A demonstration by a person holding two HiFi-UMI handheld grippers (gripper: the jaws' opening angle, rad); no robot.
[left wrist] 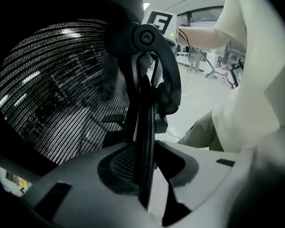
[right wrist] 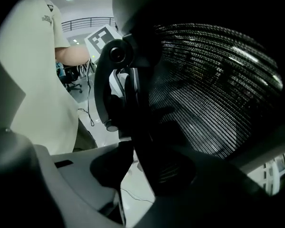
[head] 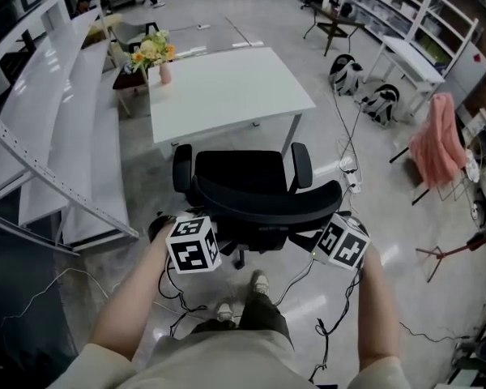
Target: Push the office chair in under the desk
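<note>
your left gripper (head: 168,227) is clenched on the left edge of the office chair (head: 243,177), at the backrest (head: 267,207). in the left gripper view the thin black frame of that backrest (left wrist: 143,127) runs straight down between the two jaws of the left gripper (left wrist: 142,177), which stand only as far apart as the frame is thick. the mesh (left wrist: 61,89) fills the space to its left.

your right gripper (head: 335,219) grasps the opposite edge. in the right gripper view the dark frame (right wrist: 135,127) sits between the jaws of the right gripper (right wrist: 133,170), set somewhat wider than the other pair (a sliver of floor shows beside the frame low down, yet the pads meet it higher up).

the chair stands just in front of the white desk (head: 227,87), backrest toward you, seat front near the desk's near edge and not yet under it. a vase of flowers (head: 151,51) stands at the desk's far left corner.
</note>
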